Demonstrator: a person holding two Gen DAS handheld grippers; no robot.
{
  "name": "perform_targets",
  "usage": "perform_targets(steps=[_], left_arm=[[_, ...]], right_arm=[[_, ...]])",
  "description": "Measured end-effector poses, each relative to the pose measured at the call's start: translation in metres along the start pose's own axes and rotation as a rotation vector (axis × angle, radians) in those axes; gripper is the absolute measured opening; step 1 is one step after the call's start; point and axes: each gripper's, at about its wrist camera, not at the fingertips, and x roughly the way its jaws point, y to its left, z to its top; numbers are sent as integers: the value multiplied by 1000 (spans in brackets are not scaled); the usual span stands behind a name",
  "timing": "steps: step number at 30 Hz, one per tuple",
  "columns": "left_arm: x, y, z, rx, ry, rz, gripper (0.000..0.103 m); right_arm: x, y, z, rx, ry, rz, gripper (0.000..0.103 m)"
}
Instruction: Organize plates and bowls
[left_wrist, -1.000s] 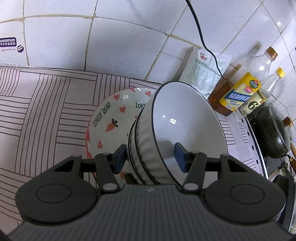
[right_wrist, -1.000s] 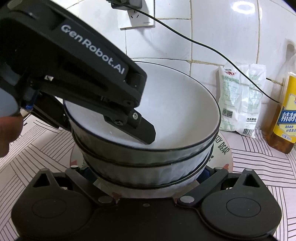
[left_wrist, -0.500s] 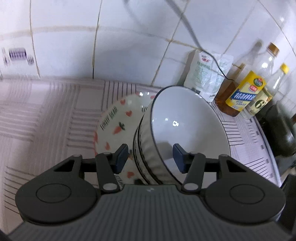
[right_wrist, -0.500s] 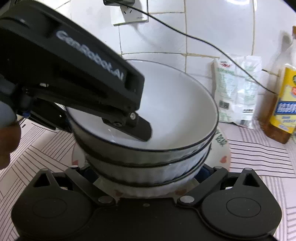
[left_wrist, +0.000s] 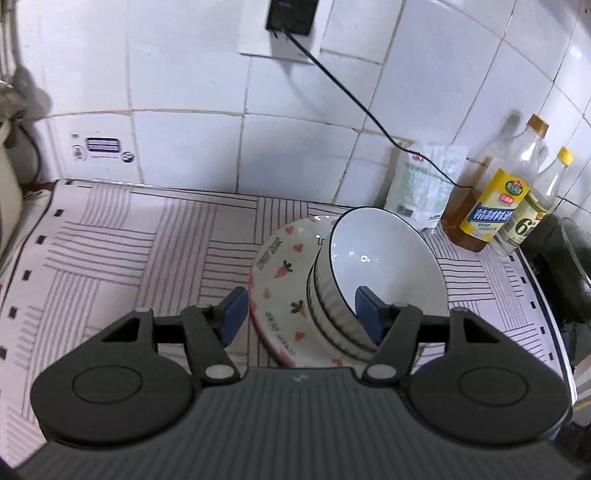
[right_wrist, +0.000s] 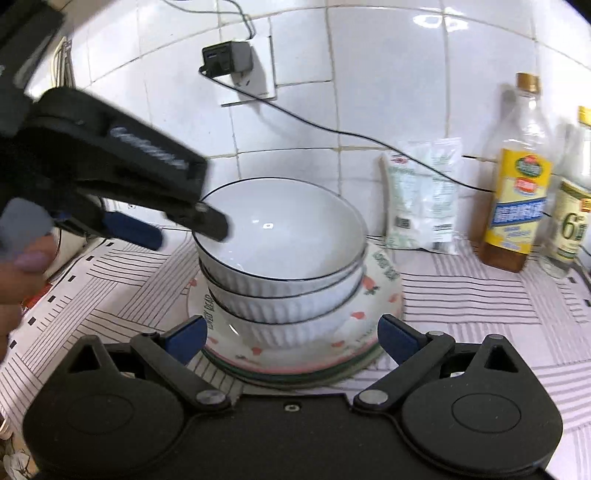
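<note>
Right-wrist view showed the right gripper spread wide, its blue pads flanking the plate stack without touching it. The left gripper, also open and holding nothing, hovered at the top bowl's rim. Three nested bowls sat on the plates at the rear of the counter mat, toward its right edge, near the oil bottles and a white packet. The likeliest mishap: a left finger catching the rim, which would tip the bowls or slide the whole pile toward the bottles.
</note>
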Motion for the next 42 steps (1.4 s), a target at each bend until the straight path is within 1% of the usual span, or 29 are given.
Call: perform_targets(steps=[2, 4, 7, 10, 12, 13, 14, 16, 20, 22, 25, 27, 29, 31, 38, 42], left_arm=[[-14, 3, -3, -8, -5, 17, 66], [-30, 5, -6, -12, -16, 32, 68], [-54, 7, -9, -11, -34, 49, 72], [-77, 9, -11, -22, -40, 58, 75], [-89, 10, -12, -24, -45, 62, 80], [-96, 10, -13, -18, -49, 68, 87], [-103, 10, -14, -11, -53, 80, 92], [-113, 9, -16, 4, -49, 108, 97], [-133, 8, -19, 20, -34, 153, 97], [-143, 9, -22, 18, -32, 180, 97], [-152, 10, -25, 1, 13, 239, 98], [-158, 12, -28, -2, 40, 252, 98], [-164, 14, -32, -3, 36, 253, 98], [-168, 14, -36, -7, 31, 258, 98], [-188, 3, -45, 21, -2, 251, 98], [-195, -4, -48, 41, -6, 261, 98]], right_arm=[[-10, -4, 3, 21, 8, -9, 100], [-22, -6, 8, 33, 12, 3, 100], [-46, -6, 17, 30, -28, -18, 100], [-65, -2, 26, 19, -26, -18, 100], [-73, -1, 32, 17, 3, -39, 100], [-76, 1, 35, 9, 22, -46, 101], [-77, 3, 37, 1, 42, -64, 100], [-84, 8, 42, -14, 72, -108, 101], [-94, 17, 52, -15, 164, -206, 101], [-102, 19, 56, -14, 186, -241, 101], [-116, 18, 60, -4, 194, -267, 101], [-124, 13, 62, 44, 208, -249, 101], [-134, 7, 63, 91, 219, -208, 101], [-141, 4, 62, 119, 219, -187, 101], [-166, 6, 61, 90, 212, -207, 101], [-177, 8, 62, 75, 212, -237, 101]])
